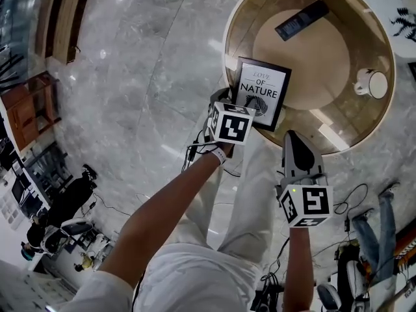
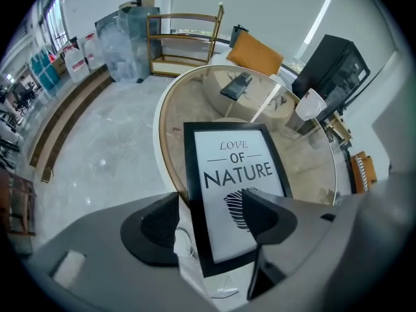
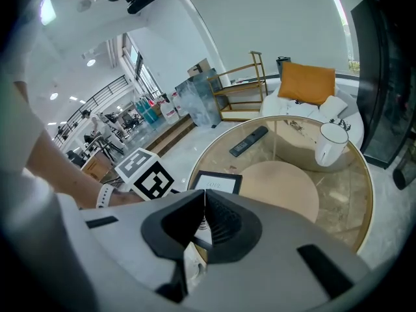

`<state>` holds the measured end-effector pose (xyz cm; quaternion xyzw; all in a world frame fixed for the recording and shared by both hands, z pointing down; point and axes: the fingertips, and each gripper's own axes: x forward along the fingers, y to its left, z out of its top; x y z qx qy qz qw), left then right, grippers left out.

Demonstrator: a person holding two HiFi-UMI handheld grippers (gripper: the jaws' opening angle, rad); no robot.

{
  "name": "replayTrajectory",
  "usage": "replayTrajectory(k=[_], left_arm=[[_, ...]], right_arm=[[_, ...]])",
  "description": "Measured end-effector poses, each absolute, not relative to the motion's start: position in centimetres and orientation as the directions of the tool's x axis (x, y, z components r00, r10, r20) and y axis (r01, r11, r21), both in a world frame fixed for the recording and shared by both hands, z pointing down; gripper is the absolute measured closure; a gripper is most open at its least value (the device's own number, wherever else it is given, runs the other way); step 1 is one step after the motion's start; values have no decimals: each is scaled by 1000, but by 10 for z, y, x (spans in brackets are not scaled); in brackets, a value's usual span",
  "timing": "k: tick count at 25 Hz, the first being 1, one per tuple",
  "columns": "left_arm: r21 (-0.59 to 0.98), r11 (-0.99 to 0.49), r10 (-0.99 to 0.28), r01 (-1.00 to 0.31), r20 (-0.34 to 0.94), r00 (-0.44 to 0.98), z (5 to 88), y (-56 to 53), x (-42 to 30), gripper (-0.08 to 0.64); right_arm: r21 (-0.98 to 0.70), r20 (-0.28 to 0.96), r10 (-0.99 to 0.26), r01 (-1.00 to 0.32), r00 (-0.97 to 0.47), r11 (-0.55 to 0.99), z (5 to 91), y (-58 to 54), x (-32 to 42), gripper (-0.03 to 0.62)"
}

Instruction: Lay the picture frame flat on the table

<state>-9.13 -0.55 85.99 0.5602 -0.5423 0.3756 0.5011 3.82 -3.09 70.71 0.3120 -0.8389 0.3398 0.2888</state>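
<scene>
The black picture frame (image 1: 262, 91) with the "Love of Nature" print lies face up on the round glass table (image 1: 229, 38), at its near rim. My left gripper (image 1: 226, 103) points steeply down over the frame's near left corner. In the left gripper view its jaws stand wide open (image 2: 208, 220) with the frame's (image 2: 237, 168) lower part between them; the pads do not press on it. My right gripper (image 1: 292, 136) hangs back over the floor near the table's edge, shut (image 3: 201, 203) with nothing in it. The frame (image 3: 218, 182) shows just beyond its tips.
A black remote (image 1: 301, 19) lies at the table's far side and a white mug (image 1: 372, 83) stands at its right. A round wooden base (image 1: 305, 57) shows under the glass. Cables (image 1: 354, 200) trail on the marble floor. A wooden shelf (image 2: 185, 38) and an orange-cushioned seat (image 3: 305, 83) stand beyond the table.
</scene>
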Motion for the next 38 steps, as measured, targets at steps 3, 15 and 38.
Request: replayTrajectory(k=[3,15,38], left_arm=[[145,66,-228,-987,965,127,845,1,-95,326],[188,16,-315,-982,933,173,745,6,-98,523],[213,-98,-666,-972,712,223,423,-37,-115,542]], right_arm=[[-379,697,-328,-716,-637,586,699,-31,40,588],[-301,705,-364,-721,-609,625,633,-48,39,588],[-225,617,-495,-741,-611,633,409,-62,32,588]])
